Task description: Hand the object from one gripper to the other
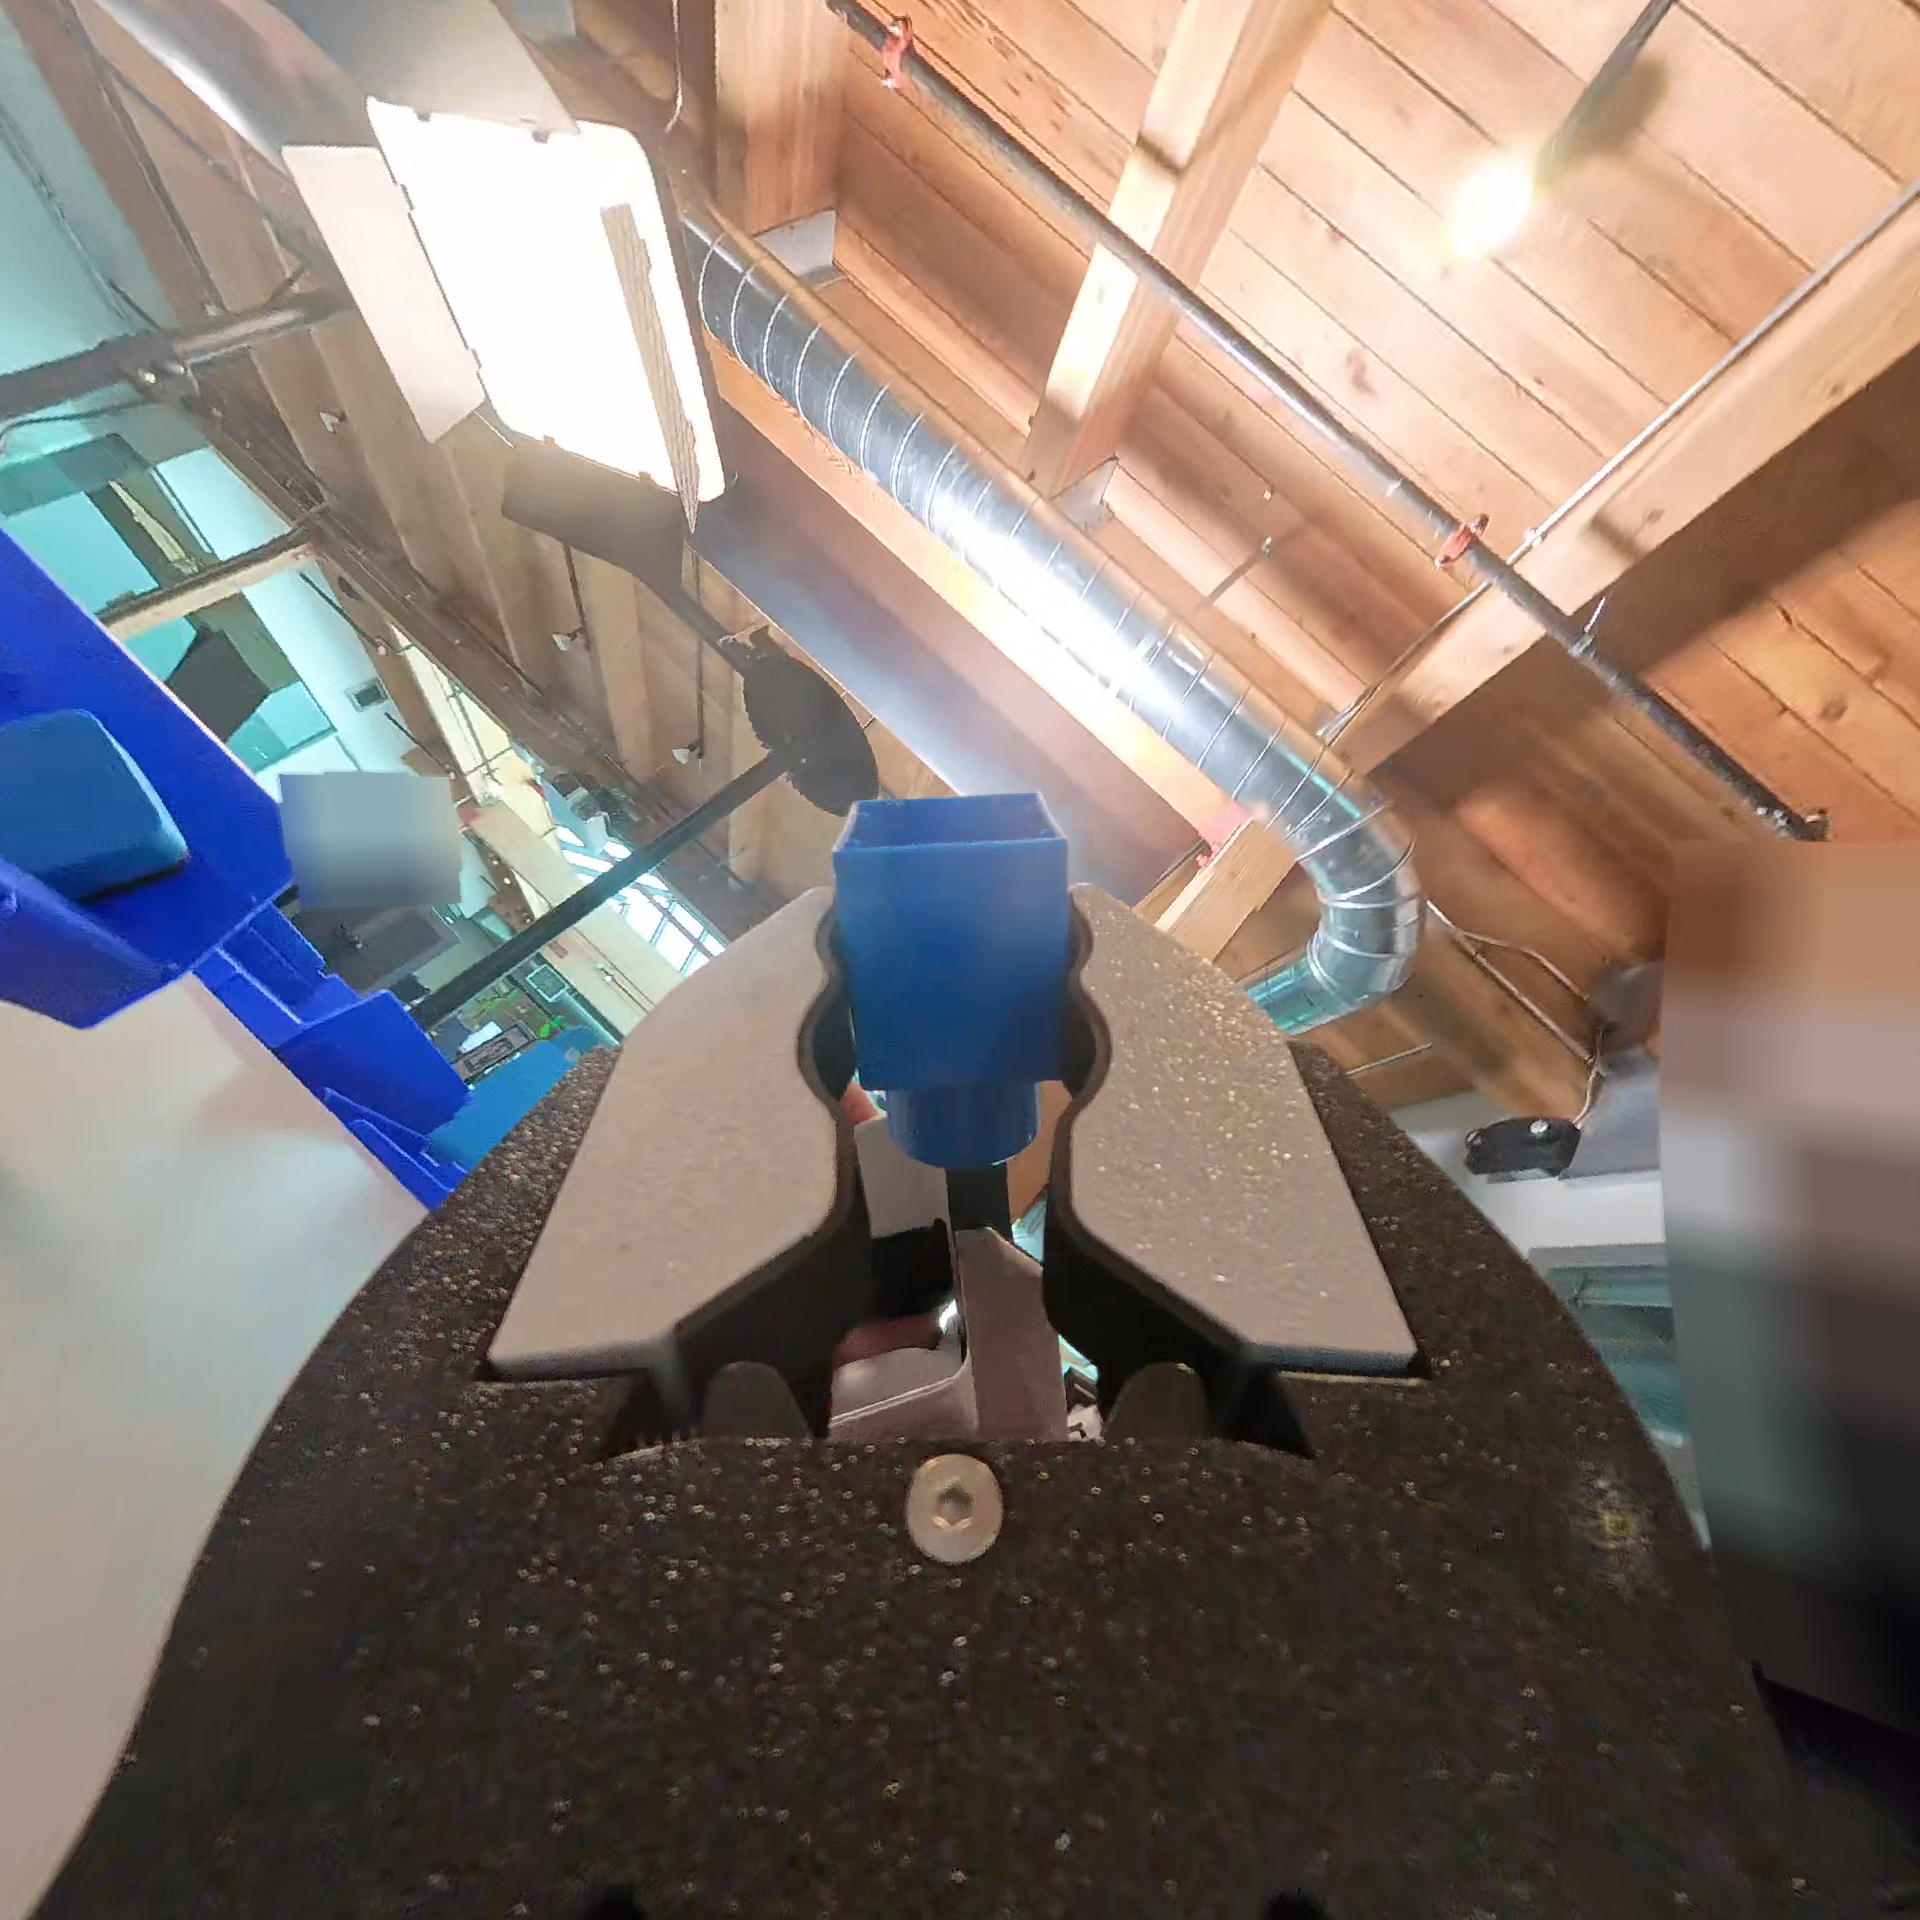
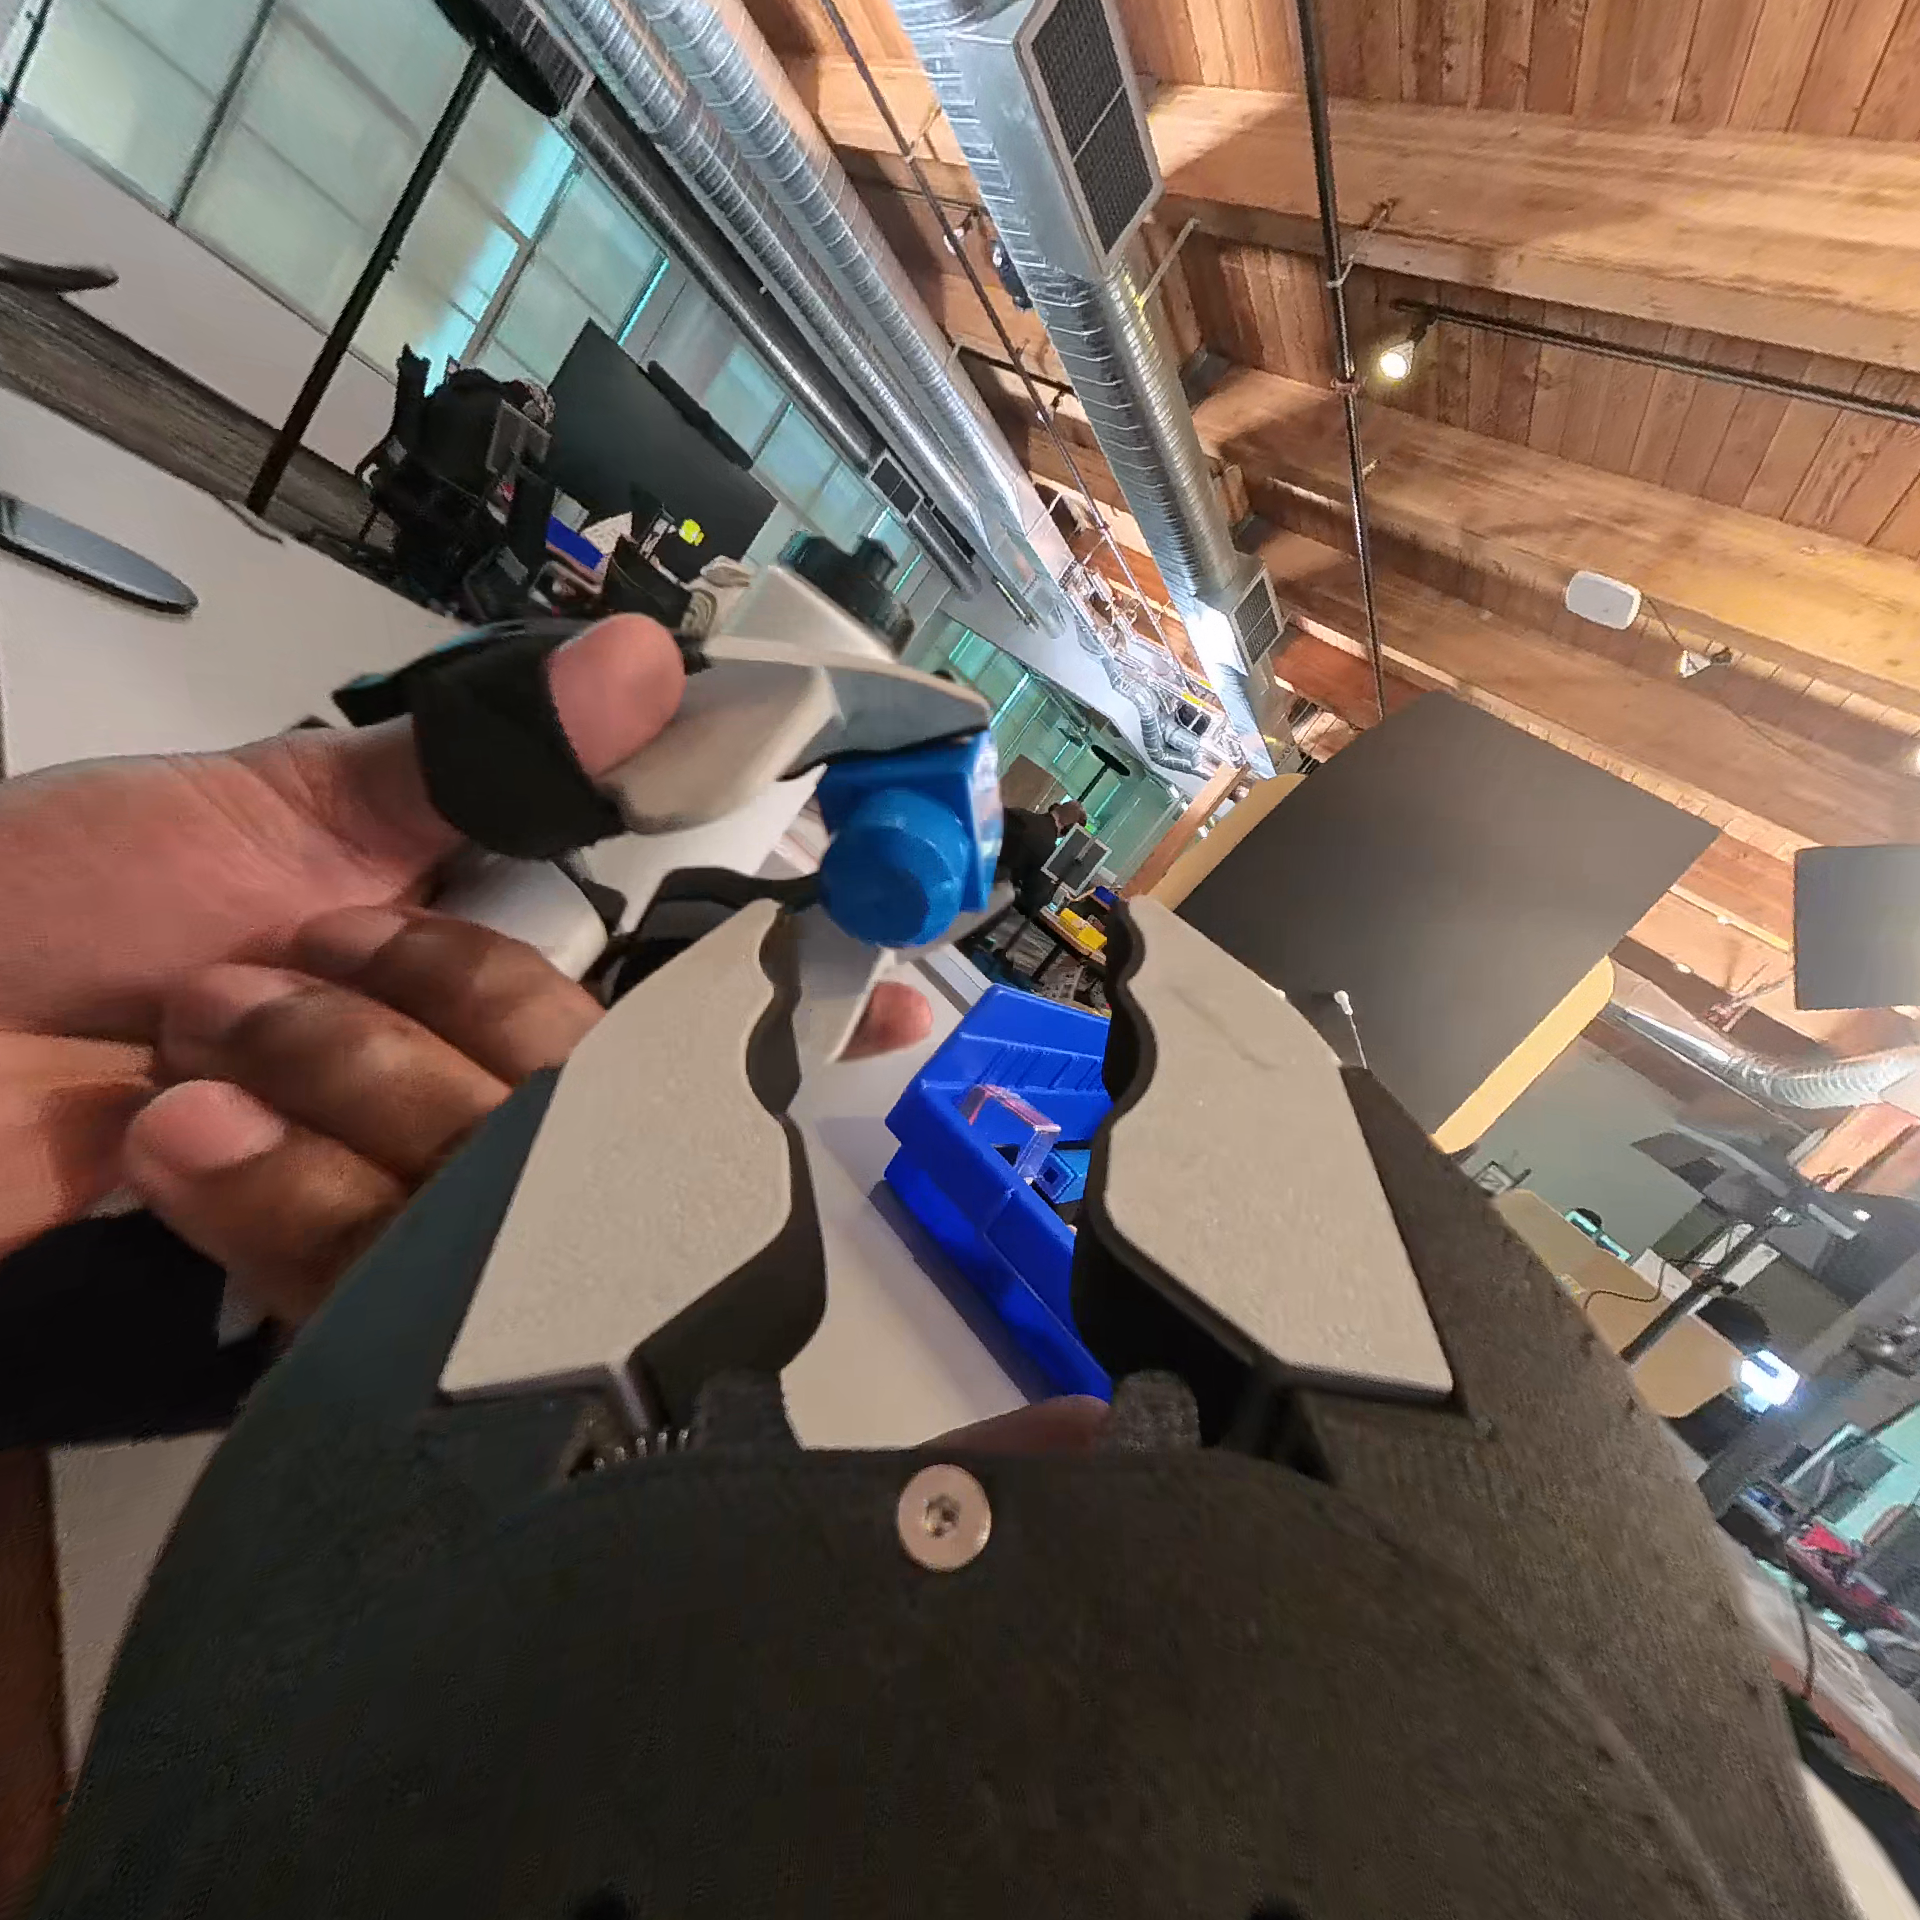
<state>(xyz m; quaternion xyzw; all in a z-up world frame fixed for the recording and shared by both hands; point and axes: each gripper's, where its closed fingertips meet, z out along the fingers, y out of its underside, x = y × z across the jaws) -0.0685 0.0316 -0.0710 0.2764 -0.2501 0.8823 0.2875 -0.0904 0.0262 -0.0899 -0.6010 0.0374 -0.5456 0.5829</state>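
Mid-handover: blue plastic fitting (image 1: 951, 961) clamped in left gripper (image 1: 951, 997), raised toward ceiling. Right gripper (image 2: 940, 997) spread wide, empty (fitting just beyond its tips). Next: advance, straddle the round stub, close.

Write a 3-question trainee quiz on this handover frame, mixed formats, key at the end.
1. True or false: the right gripper is already shut on the blue plastic part.
2. Which gripper holds the blue part? A) left gripper B) right gripper C) neither, it lies in the blue bin
3. Fill in: in the right wrist view, the blue part shows its ______ end toward the camera.

Key
1. False: its fingers stand apart with nothing between them.
2. A: the left fingers clamp the part's square body on both sides.
3. Round: the cylindrical end faces the right gripper, while the open square end points away from the left wrist camera.
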